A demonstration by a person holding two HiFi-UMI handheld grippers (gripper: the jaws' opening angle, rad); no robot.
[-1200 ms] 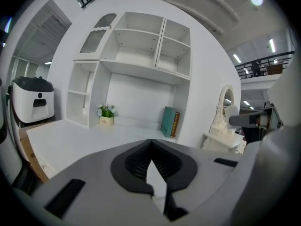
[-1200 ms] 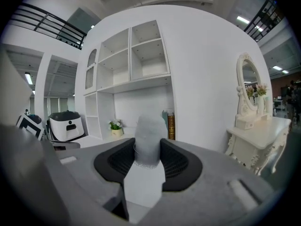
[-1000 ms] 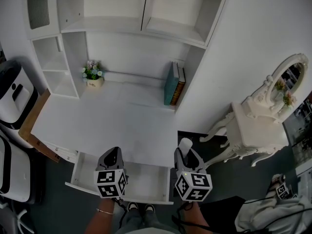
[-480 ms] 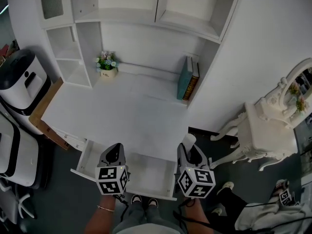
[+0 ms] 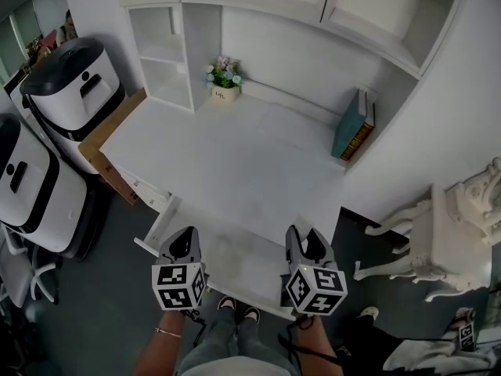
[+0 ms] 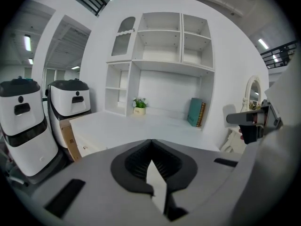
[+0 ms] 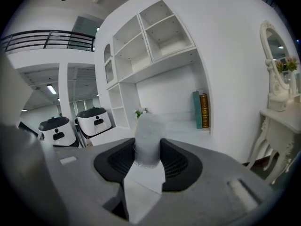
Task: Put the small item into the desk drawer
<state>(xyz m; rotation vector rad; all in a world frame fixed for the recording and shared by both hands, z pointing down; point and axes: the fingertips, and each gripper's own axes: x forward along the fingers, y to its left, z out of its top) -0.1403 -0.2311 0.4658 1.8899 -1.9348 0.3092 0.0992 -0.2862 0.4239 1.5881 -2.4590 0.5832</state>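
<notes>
The white desk has its drawer pulled open at the front edge. In the head view both grippers hover over that drawer. My right gripper is at the drawer's right end. In the right gripper view my right gripper is shut on a small whitish cylindrical item that stands up between the pads. My left gripper is over the drawer's left part. In the left gripper view my left gripper has its jaws together with nothing between them. The item is hard to make out from above.
A small flower pot and upright books stand at the back of the desk under white shelves. Two white-and-black machines stand left of the desk, an ornate white side table to the right. The person's feet are below the drawer.
The head view has swung left, so desk, shelves and side table slid right in the picture. Both grippers stay over the open drawer, the right one still holding the item.
</notes>
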